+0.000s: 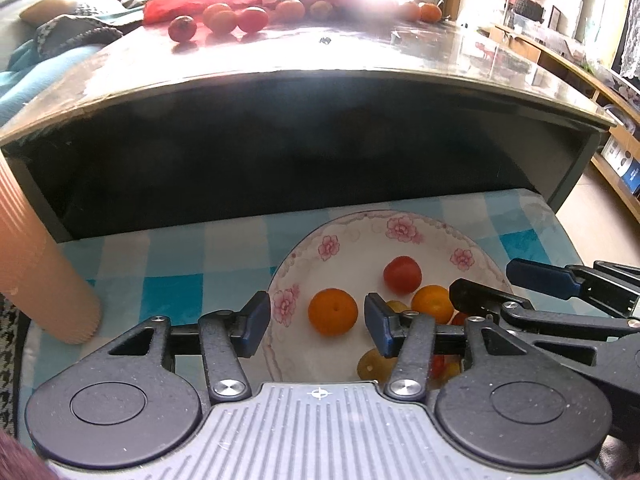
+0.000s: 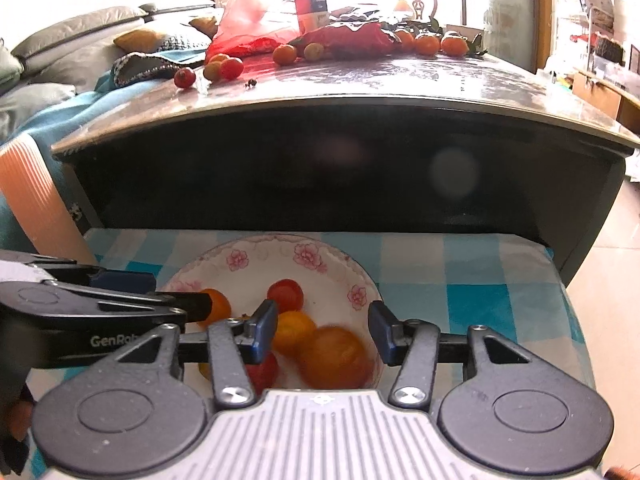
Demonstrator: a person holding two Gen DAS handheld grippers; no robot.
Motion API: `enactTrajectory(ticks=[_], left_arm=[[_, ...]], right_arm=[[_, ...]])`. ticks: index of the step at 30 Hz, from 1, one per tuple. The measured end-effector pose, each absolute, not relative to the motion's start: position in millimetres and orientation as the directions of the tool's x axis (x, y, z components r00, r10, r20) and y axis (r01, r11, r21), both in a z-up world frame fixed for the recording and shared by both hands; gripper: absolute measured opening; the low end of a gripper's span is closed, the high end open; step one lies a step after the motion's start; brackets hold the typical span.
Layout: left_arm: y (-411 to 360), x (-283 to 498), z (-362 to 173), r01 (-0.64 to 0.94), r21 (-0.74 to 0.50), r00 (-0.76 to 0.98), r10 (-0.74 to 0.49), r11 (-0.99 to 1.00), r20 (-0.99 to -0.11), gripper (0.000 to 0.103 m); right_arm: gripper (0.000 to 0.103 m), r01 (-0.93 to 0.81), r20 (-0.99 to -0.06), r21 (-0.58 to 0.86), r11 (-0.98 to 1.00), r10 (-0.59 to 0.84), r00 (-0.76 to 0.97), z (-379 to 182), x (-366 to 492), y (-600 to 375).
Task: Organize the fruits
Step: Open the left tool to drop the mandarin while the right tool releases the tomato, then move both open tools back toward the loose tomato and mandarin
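A white floral plate [image 1: 352, 240] [image 2: 280, 254] sits on a blue checked cloth and holds several small fruits: an orange [image 1: 332, 311], a red tomato [image 1: 402, 274] [image 2: 285, 295], more orange and yellow ones [image 1: 432, 302]. My left gripper [image 1: 318, 326] is open over the plate with the orange between its fingers, not gripped. My right gripper [image 2: 323, 330] is open above a blurred orange [image 2: 334, 358] lying in the plate. The right gripper also shows in the left wrist view [image 1: 520, 288], and the left in the right wrist view [image 2: 168, 298]. More fruits [image 1: 224, 18] [image 2: 224, 68] lie on the table behind.
A dark glossy table [image 1: 360, 60] [image 2: 360, 80] rises just behind the plate, with red plastic bags [image 2: 256, 40] and a box [image 2: 312, 8] on it. A ribbed peach cylinder [image 1: 36, 264] stands left. A sofa with cushions is at far left, shelves at right.
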State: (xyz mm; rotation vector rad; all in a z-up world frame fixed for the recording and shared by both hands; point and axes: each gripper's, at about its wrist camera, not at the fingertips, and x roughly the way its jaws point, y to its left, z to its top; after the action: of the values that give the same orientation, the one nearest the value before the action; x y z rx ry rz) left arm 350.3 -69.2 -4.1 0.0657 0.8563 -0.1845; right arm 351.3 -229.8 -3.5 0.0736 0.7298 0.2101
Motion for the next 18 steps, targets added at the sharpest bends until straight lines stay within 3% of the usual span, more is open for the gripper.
enactTrajectory(ticks=[18], left_arm=[[-61.3,325.3,11.8,0.181,-0.048,0.65,-0.157,0.982,-0.743,0.061]], right_arm=[[0.063,-0.155,-0.653,0.105,0.982,0.186,0.734,18.9,328.5,-221.1]])
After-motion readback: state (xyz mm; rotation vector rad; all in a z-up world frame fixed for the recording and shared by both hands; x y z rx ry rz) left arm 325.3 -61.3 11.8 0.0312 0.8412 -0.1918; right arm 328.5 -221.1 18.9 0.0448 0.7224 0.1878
